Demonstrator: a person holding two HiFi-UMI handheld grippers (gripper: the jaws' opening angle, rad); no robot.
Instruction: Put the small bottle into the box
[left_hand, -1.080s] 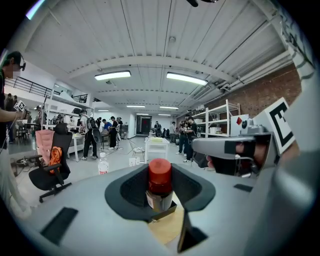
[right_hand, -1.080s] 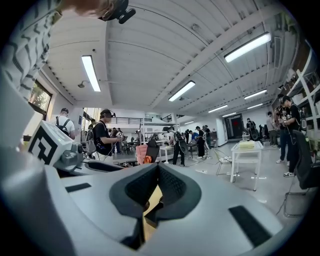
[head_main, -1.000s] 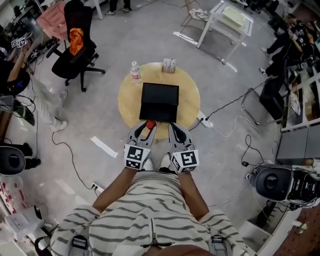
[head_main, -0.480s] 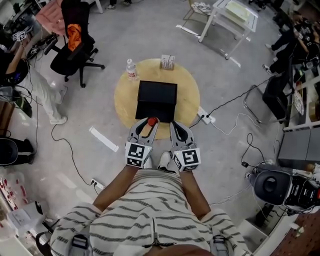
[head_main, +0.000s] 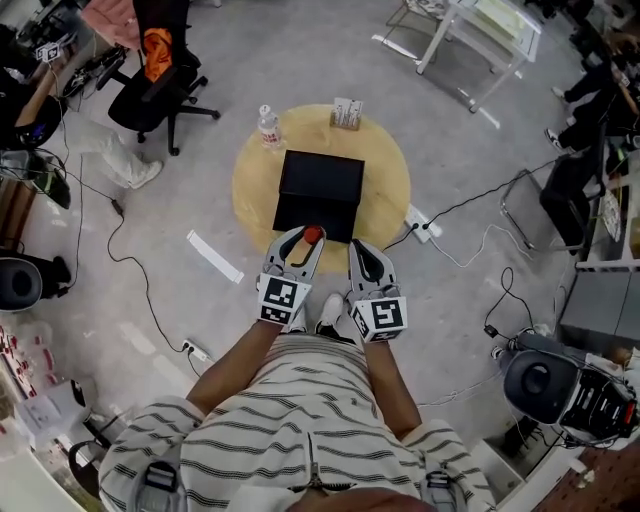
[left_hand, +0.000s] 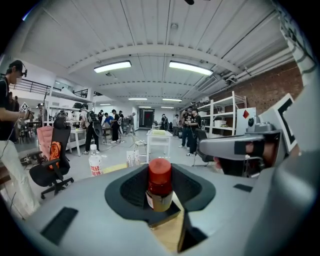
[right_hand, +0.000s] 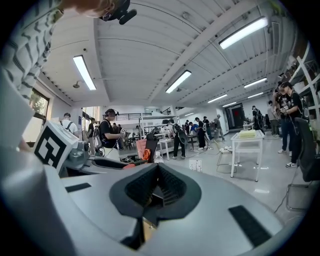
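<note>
**Small bottle held in the left gripper, just in front of the box**

The left gripper (head_main: 303, 244) has its jaws closed on the small bottle (left_hand: 160, 186). The bottle stands upright between the dark pads, with its red cap on top and a yellowish body below. In the head view, the cap shows at the tips of this gripper, at the near edge of the black box (head_main: 320, 180). The bottle is not inside the box; it is at the side nearest to the person.

The right gripper (head_main: 360, 252) is just beside the left one, at the near rim of the table. Its jaws are brought together, and only the hollow between the pads shows; nothing is held there.

The box sits about in the middle of the round wooden table (head_main: 392, 190). From these views I cannot tell if its top is open. At the far side of the table a water bottle (head_main: 267, 127) stands to the left, and a small carton (head_main: 347, 113) stands to the right, both apart from the box. A black office chair (head_main: 158, 75) is on the floor, further to the left.
</note>
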